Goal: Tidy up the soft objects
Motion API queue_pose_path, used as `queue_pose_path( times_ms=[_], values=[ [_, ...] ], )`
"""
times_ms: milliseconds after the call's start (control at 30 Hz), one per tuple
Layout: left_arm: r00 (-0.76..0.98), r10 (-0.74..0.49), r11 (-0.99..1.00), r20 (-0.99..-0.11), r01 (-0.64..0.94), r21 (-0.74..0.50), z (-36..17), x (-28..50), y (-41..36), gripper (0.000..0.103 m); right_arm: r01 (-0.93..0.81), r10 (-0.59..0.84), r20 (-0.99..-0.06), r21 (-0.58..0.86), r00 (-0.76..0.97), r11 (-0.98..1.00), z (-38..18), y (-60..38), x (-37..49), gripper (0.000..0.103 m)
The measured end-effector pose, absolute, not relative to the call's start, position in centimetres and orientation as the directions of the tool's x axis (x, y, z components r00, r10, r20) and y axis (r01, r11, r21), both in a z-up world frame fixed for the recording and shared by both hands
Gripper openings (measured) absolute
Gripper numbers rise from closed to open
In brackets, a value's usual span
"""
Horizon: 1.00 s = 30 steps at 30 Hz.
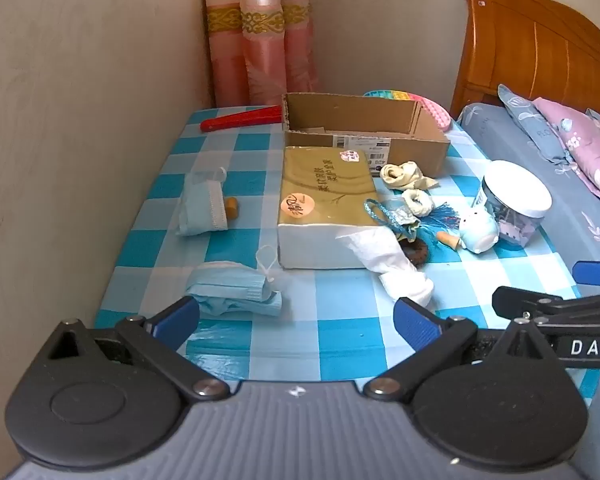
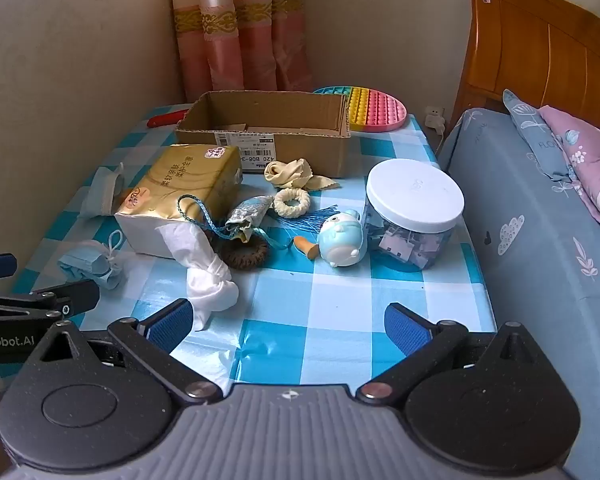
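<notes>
Left gripper [image 1: 296, 316] spread wide, nothing between its blue pads [image 1: 414, 322], low center of the left wrist frame, above the near edge of the blue-checked tablecloth [image 1: 340, 312]. Right gripper [image 2: 288, 322] also spread wide and empty, low center of the right wrist frame.

Soft things are scattered mid-frame. A crumpled blue face mask [image 1: 236, 290] lies just beyond the left gripper's left finger. A second folded face mask [image 1: 204, 208] sits at center left, with a small cork [image 1: 232, 203] just beside it. A gold tissue pack [image 1: 326, 196] sits center, with a white tissue [image 1: 392, 264] pulled out of its near end and trailing toward the right pad. Right of the pack: cream cloth [image 2: 292, 174], cream scrunchie [image 2: 292, 202], brown scrunchie [image 2: 246, 254], blue tassel charm [image 2: 248, 216], blue squishy toy [image 2: 342, 240], clear jar with white lid [image 2: 414, 208].

An open cardboard box [image 2: 276, 128] stands behind the pack at upper center, with a rainbow pop-it mat [image 2: 374, 110] behind it. Bed with pillows is at right.
</notes>
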<state>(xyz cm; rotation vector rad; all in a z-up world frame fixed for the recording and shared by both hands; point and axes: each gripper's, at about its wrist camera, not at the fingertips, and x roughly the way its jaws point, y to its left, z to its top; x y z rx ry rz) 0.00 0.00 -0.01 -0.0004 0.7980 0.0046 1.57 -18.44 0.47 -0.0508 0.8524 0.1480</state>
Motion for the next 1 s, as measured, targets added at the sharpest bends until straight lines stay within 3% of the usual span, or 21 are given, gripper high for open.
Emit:
queue_pose_path(
  times_ms=[1000],
  values=[
    [0.699, -0.001, 1.000, -0.715, -0.007, -0.007, 0.1, 0.0, 0.2, 0.102, -0.161, 0.117, -0.749, 0.015, 0.652, 0.987, 0.8, -18.2, 1.5, 0.103]
  ],
)
